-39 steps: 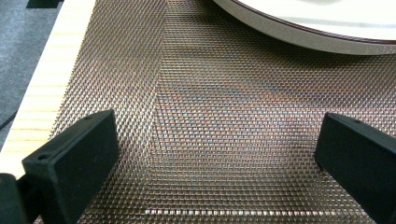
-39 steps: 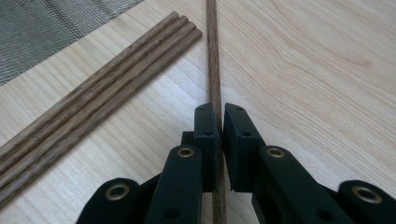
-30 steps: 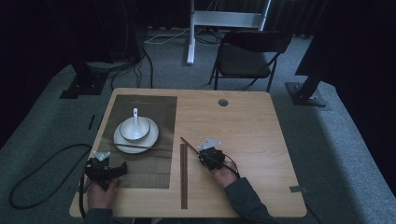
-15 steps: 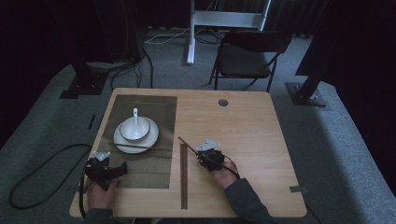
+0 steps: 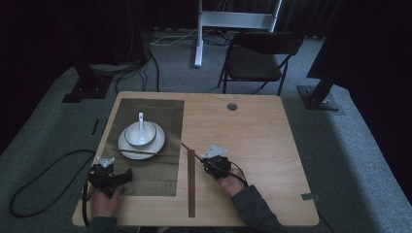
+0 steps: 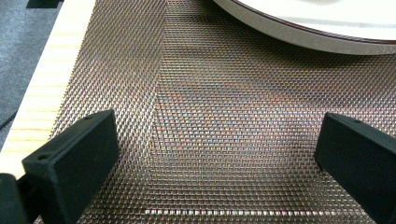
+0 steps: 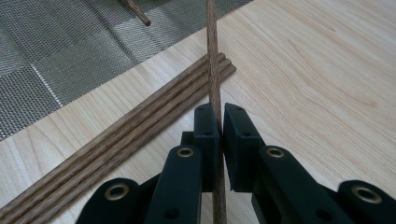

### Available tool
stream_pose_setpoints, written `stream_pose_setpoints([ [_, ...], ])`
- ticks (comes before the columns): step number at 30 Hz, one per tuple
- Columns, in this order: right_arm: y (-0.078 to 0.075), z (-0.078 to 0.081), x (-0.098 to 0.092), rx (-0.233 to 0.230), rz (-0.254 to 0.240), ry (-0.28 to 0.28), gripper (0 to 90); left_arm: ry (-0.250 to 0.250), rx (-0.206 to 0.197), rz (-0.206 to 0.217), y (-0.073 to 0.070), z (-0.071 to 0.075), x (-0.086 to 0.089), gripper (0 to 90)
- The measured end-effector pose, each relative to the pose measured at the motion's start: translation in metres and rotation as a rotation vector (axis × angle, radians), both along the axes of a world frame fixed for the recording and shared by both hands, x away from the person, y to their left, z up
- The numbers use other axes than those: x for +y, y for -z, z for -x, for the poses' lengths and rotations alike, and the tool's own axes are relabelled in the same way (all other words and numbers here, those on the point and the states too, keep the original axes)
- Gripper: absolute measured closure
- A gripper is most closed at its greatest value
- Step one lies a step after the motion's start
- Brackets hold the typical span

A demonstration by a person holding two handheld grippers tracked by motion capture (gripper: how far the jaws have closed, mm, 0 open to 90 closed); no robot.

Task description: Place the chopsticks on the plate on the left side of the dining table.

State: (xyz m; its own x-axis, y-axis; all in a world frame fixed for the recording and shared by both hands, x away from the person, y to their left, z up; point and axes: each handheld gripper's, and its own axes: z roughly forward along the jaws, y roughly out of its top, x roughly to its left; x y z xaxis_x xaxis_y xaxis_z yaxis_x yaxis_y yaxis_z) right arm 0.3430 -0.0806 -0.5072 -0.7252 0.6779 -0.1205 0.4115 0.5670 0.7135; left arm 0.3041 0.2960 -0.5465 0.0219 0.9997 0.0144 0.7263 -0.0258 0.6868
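Observation:
My right gripper point(image 5: 206, 163) is shut on a single brown chopstick point(image 7: 212, 56) that sticks out ahead of it, tilted up off the table toward the placemat point(image 5: 150, 145). Just left of it, several more chopsticks point(image 5: 191, 182) lie side by side on the wood. On the mat stands a white plate point(image 5: 142, 148) with a bowl point(image 5: 140, 136) and a spoon point(image 5: 141, 120) in it. One chopstick point(image 5: 145, 153) lies across the plate's near rim. My left gripper point(image 5: 111, 174) rests low over the mat's near left corner, open, nothing between its jaws point(image 6: 217, 158).
The wooden table point(image 5: 272, 145) has a round cable hole point(image 5: 232, 106) at the back. A dark folding chair point(image 5: 260, 60) stands behind the table. A black cable point(image 5: 43, 179) loops on the floor at the left.
The right gripper and its held chopstick have drifted slightly to the left. The left gripper has stayed where it was.

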Motion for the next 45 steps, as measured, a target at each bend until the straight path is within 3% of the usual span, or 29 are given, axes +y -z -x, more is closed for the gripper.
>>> stream_pose_setpoints([
  [45,-0.016,0.015,0.034,-0.055,-0.003,-0.112,84.2,-0.004,-0.001,-0.001,0.0,0.0,0.0,0.2],
])
